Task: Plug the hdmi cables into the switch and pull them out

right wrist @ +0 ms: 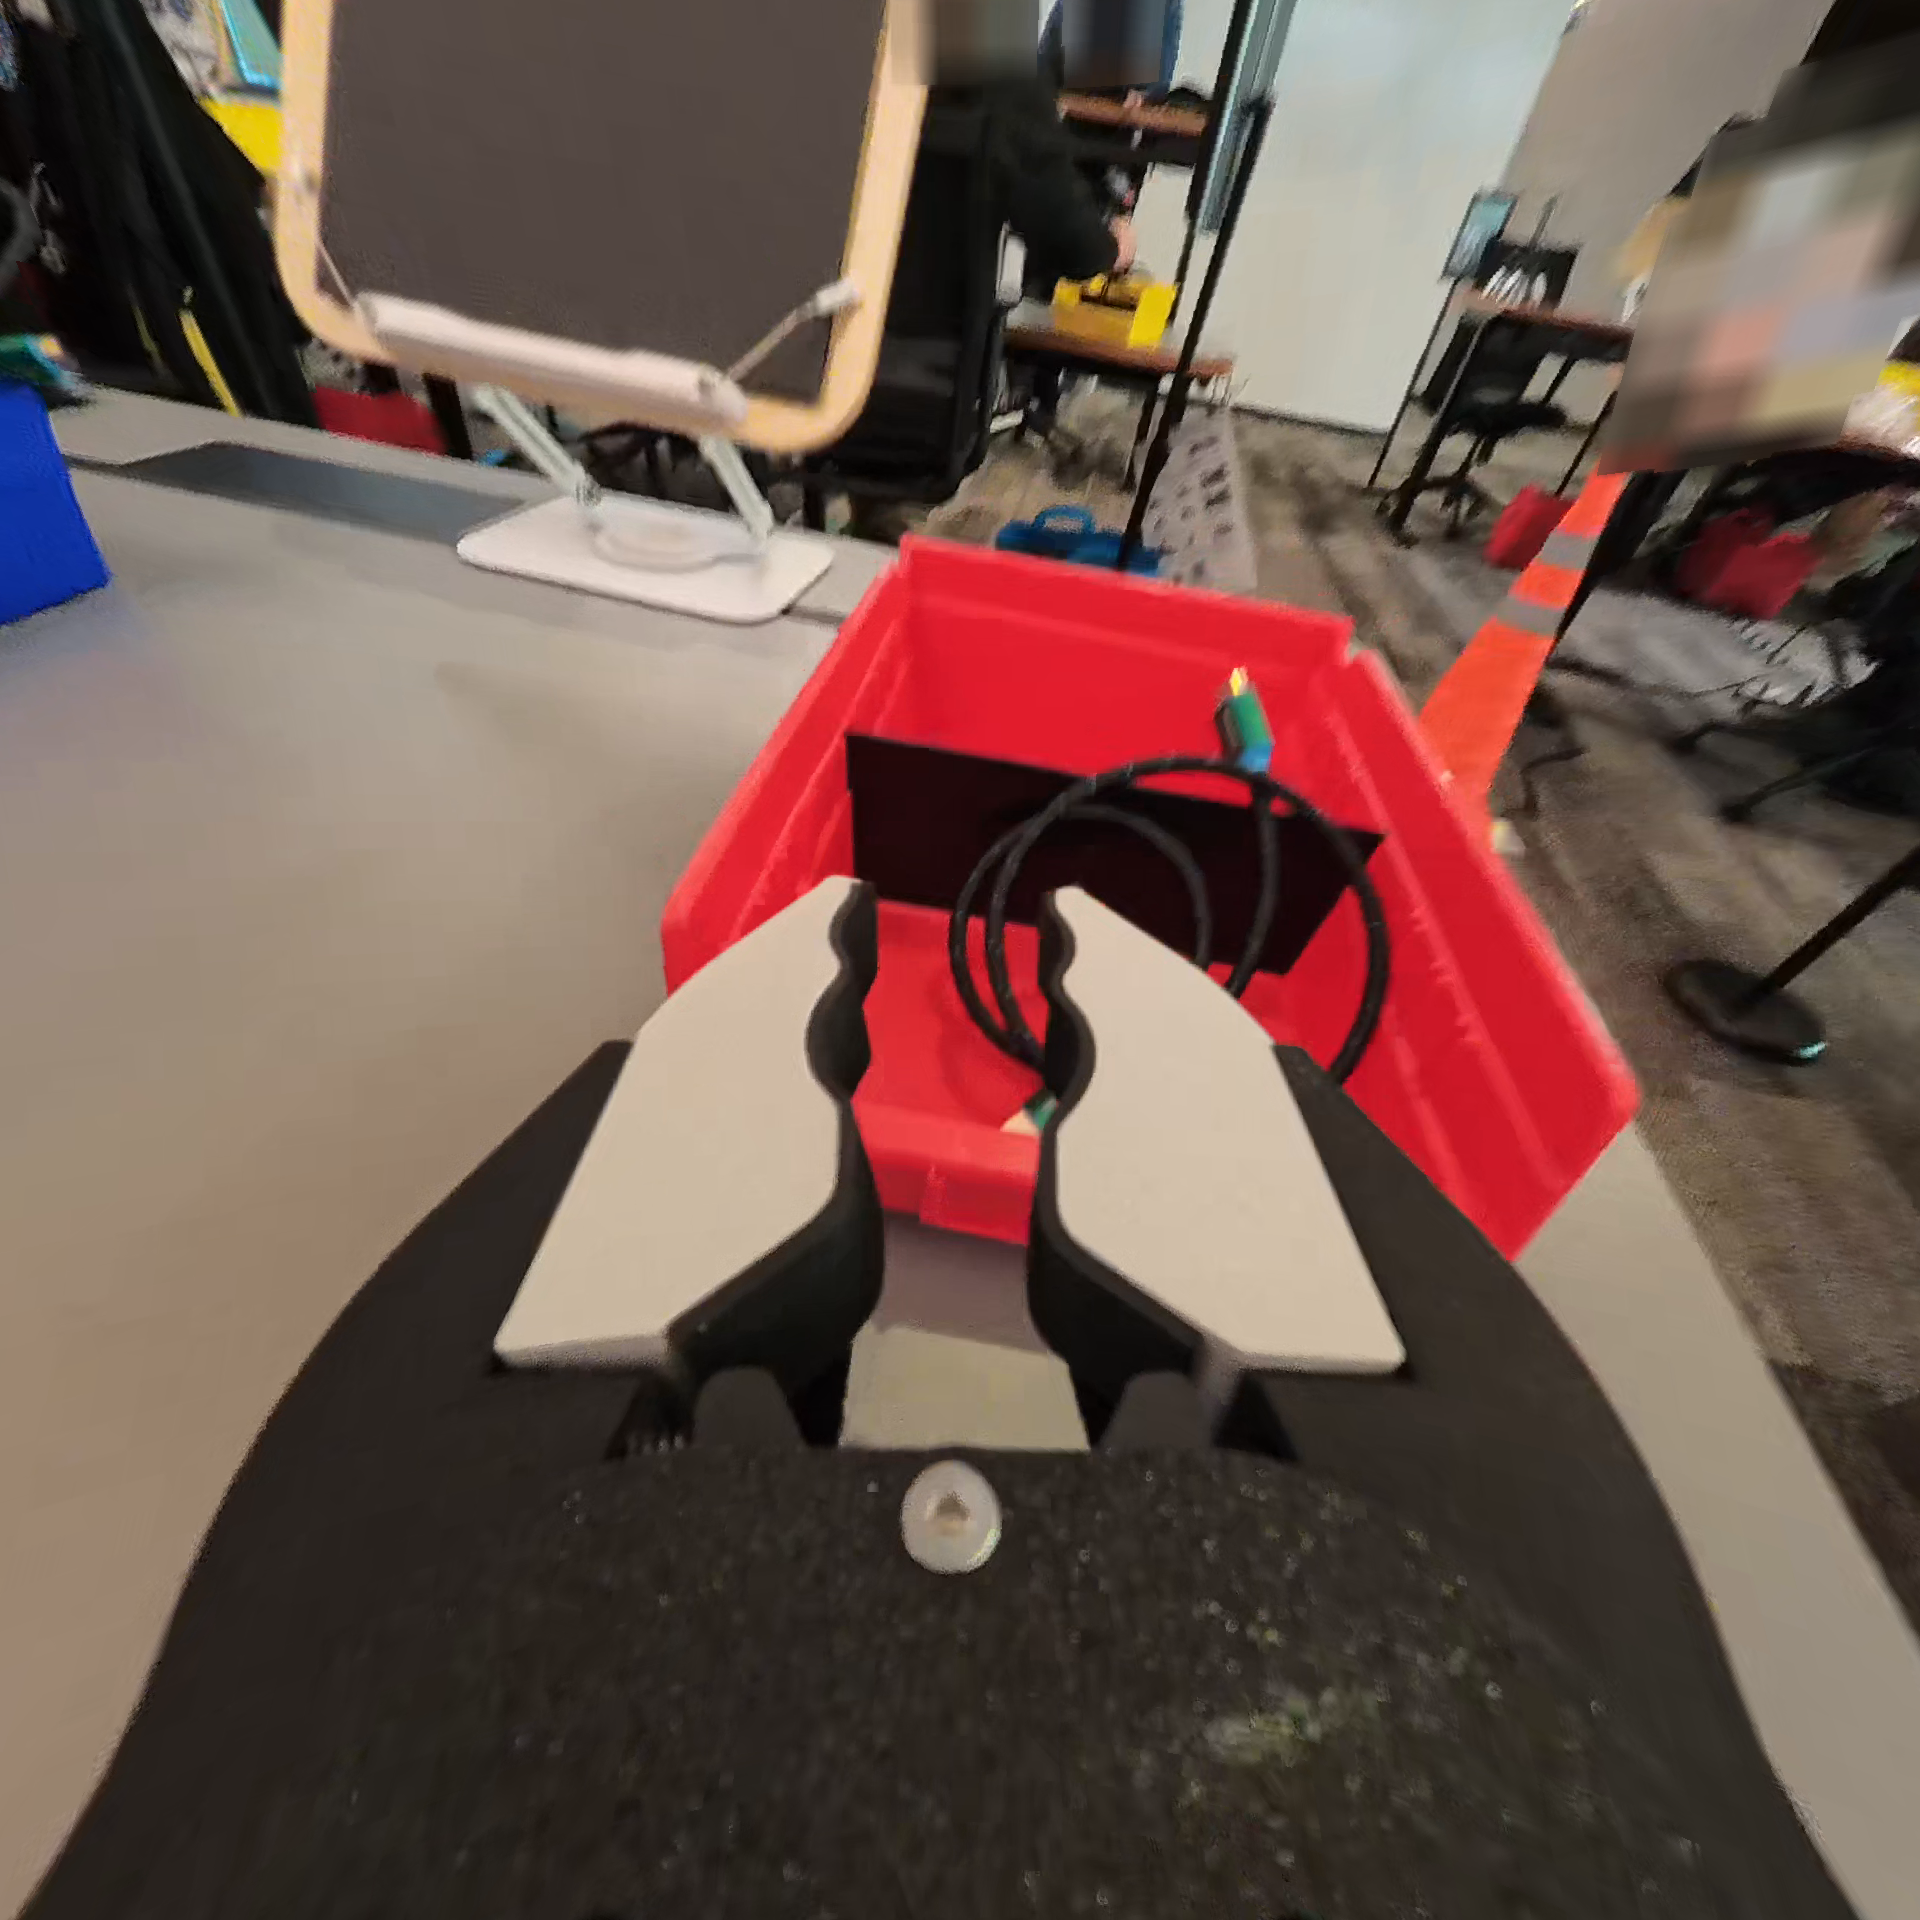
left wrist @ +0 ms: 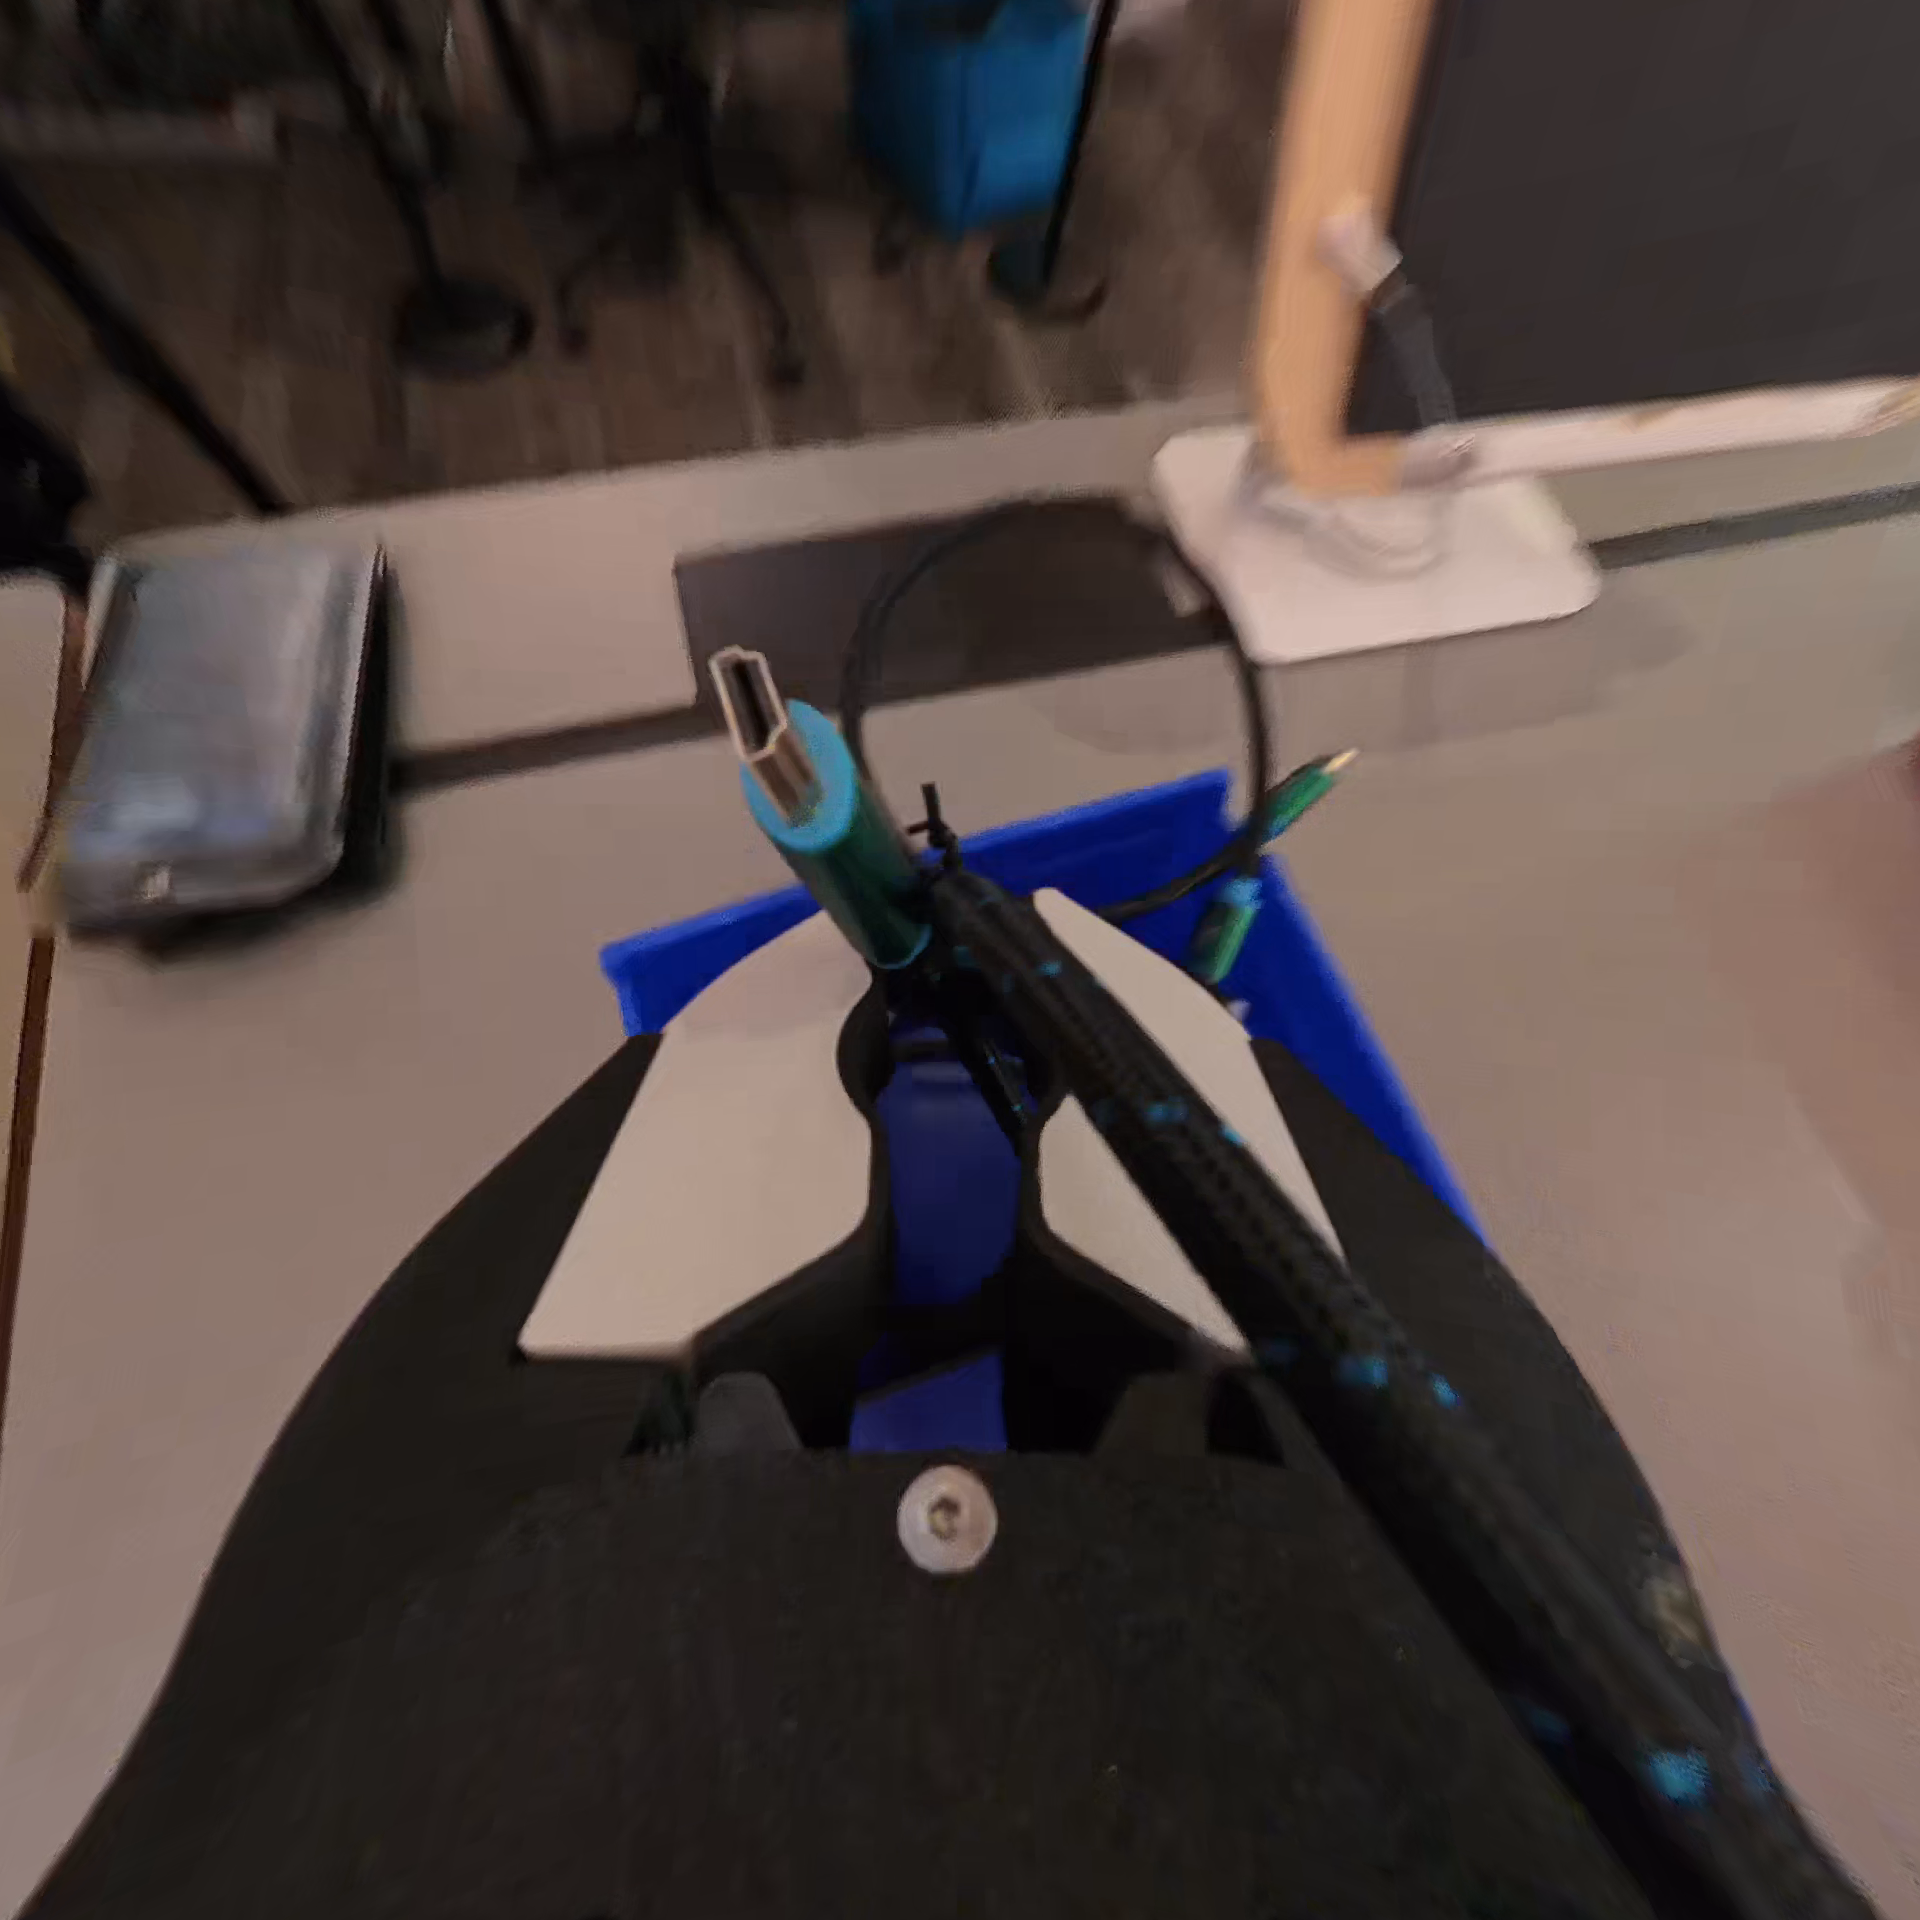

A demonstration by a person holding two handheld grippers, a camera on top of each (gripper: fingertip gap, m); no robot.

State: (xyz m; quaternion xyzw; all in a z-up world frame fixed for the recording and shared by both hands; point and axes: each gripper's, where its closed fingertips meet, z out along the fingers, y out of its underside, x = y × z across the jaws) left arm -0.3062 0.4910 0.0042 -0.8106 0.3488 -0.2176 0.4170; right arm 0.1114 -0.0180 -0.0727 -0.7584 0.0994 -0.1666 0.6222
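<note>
My left gripper [left wrist: 951, 956] is shut on a black braided HDMI cable [left wrist: 1226, 1195] just behind its teal plug [left wrist: 821, 821]. The plug's metal end points up and to the left, above a blue bin [left wrist: 1340, 1018]. A thinner black cable [left wrist: 1252, 727] with green plugs loops out of that bin. My right gripper [right wrist: 956, 904] is open and empty, just over the near rim of a red bin [right wrist: 1475, 997]. In the red bin lies a coiled black HDMI cable [right wrist: 1371, 935] with green and blue plugs, draped over a black divider [right wrist: 914, 821]. I cannot make out the switch for certain.
A dark flat device [left wrist: 218, 727] lies on the grey table [left wrist: 312, 1143] at the left. A black mat [left wrist: 790, 603] and a white stand base [left wrist: 1382, 561] holding a wood-framed panel [right wrist: 592, 156] sit at the table's back edge. The floor drops off right of the red bin.
</note>
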